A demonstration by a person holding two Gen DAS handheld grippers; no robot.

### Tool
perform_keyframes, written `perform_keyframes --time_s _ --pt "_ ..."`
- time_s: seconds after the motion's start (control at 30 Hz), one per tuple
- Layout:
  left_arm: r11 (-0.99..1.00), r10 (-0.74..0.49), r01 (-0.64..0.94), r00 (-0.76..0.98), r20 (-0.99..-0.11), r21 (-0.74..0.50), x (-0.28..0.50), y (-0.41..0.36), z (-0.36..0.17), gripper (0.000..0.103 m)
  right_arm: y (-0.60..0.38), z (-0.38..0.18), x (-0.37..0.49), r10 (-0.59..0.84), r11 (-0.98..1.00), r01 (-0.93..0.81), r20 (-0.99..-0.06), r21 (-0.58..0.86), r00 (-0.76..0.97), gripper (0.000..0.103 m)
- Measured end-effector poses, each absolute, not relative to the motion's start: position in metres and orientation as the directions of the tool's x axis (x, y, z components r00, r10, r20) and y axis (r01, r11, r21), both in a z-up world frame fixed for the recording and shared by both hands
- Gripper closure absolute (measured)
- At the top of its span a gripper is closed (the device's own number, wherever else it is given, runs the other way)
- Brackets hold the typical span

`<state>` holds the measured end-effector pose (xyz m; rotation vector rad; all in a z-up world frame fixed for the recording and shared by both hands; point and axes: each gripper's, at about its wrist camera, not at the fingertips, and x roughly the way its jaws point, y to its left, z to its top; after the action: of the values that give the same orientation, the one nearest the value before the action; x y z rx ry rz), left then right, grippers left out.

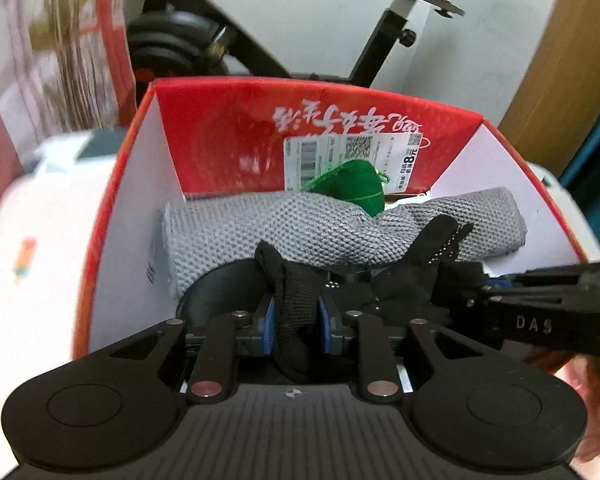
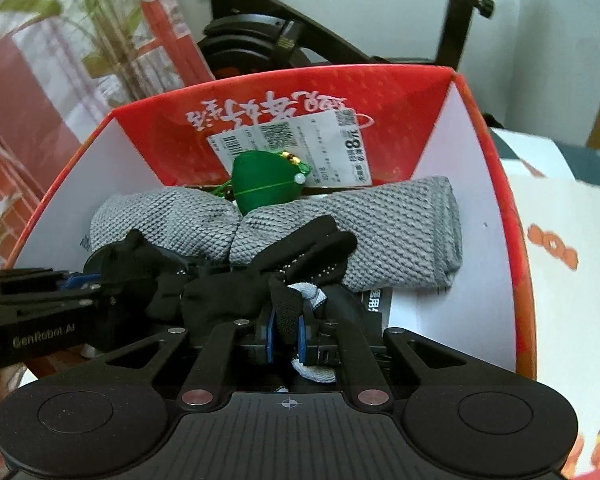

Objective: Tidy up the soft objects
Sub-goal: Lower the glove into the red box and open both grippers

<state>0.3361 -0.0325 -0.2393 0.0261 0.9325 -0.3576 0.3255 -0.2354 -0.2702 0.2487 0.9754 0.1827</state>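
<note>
A red cardboard box (image 1: pixel 300 88) with white inner walls holds a rolled grey knitted towel (image 1: pixel 280 228) and a green plush sachet (image 1: pixel 356 188) behind it. A black glove (image 1: pixel 412 276) with small white dots lies across the towel's front. My left gripper (image 1: pixel 296 320) is inside the box, its blue pads closed on a black fabric fold of the glove. My right gripper (image 2: pixel 286 328) is shut on another part of the black glove (image 2: pixel 300 248), with a bit of grey-white fabric beside the pads. Each gripper's side also shows in the other wrist view.
A black packet with white print (image 2: pixel 376 304) lies on the box floor under the towel (image 2: pixel 400 224). The box stands on a white printed tablecloth (image 2: pixel 560 240). Behind it are an exercise bike (image 1: pixel 260 40) and a plant (image 1: pixel 72 60). A white shipping label (image 1: pixel 352 156) is stuck on the far wall.
</note>
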Motion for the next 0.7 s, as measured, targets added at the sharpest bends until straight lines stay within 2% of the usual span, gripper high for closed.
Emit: perform_keyframes --time_s 0.1,0.2,0.27,0.33,0.4,0.53,0.6,0.7 --pt "0.937 -0.249 0.346 0.585 -0.772 -0.041 0.327 -0.04 -0.231 0.073 -0.232 -0.266 0.321 0.242 0.964 -0.045 -0.797 0.262 0.554 0.092" --pt "0.931 -0.228 0.364 0.623 -0.749 0.019 0.319 -0.046 -0.224 0.062 -0.231 -0.26 0.317 0.227 0.968 -0.038 -0.795 0.249 0.563 0.089" --pt "0.931 -0.228 0.364 0.647 -0.728 0.032 0.313 -0.045 -0.216 0.031 -0.231 -0.253 0.312 0.216 0.971 -0.048 -0.776 0.233 0.592 0.08" --pt "0.935 -0.218 0.352 0.674 -0.706 0.047 0.306 -0.043 -0.207 0.018 -0.232 -0.244 0.306 0.189 0.978 -0.053 -0.755 0.201 0.628 0.07" --pt "0.941 -0.198 0.33 0.711 -0.675 0.071 0.299 -0.04 -0.195 0.013 -0.235 -0.235 0.3 0.187 0.978 -0.056 -0.737 0.199 0.649 0.065" --pt "0.952 -0.203 0.301 0.76 -0.618 0.057 0.287 -0.033 -0.171 0.0 -0.243 -0.213 0.29 0.194 0.974 -0.052 -0.69 0.222 0.698 0.047" --pt "0.96 -0.208 0.279 0.773 -0.6 0.027 0.283 -0.029 -0.158 0.0 -0.245 -0.198 0.284 0.196 0.972 -0.056 -0.661 0.227 0.724 0.036" --pt "0.965 -0.203 0.261 0.806 -0.555 0.026 0.27 -0.025 -0.137 0.0 -0.245 -0.177 0.273 0.18 0.977 -0.066 -0.622 0.202 0.762 0.015"
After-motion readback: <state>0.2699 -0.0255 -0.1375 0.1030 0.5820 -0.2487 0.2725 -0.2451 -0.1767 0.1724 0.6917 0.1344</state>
